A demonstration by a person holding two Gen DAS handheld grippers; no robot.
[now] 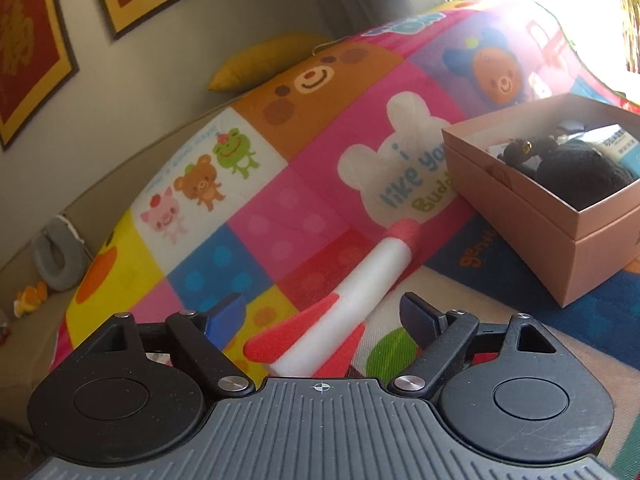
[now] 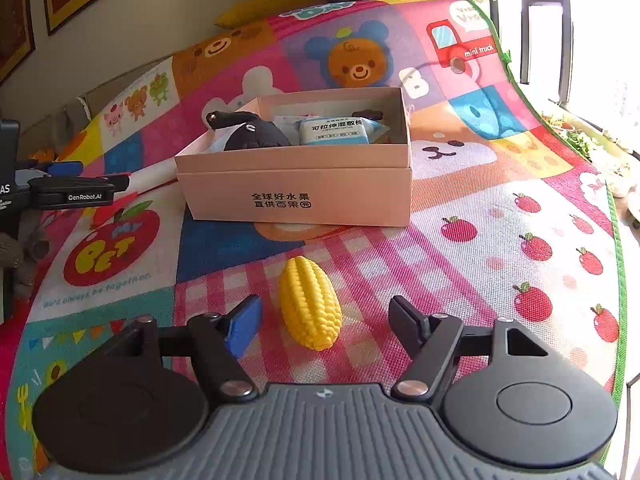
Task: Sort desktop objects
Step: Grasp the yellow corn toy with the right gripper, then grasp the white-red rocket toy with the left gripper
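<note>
The yellow corn [image 2: 310, 304] is seen between the wide-open, empty jaws of the right gripper [image 2: 324, 322], its long axis pointing toward the upper frame.

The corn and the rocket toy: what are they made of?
Corn: probably moulded plastic or rubber, judging by its glossy, uniform yellow kernels. Rocket toy: apparently foam, with a matte, slightly grainy white body and soft-edged red fins.

Beige wall [image 1: 168, 80] with gold-framed red pictures [image 1: 28, 52] hanging on it. Yellow cushion [image 1: 264, 60] tucked behind a bright cartoon play mat [image 2: 500, 240]. Window [image 2: 560, 20] on the right, daylight totally blown out.
</note>
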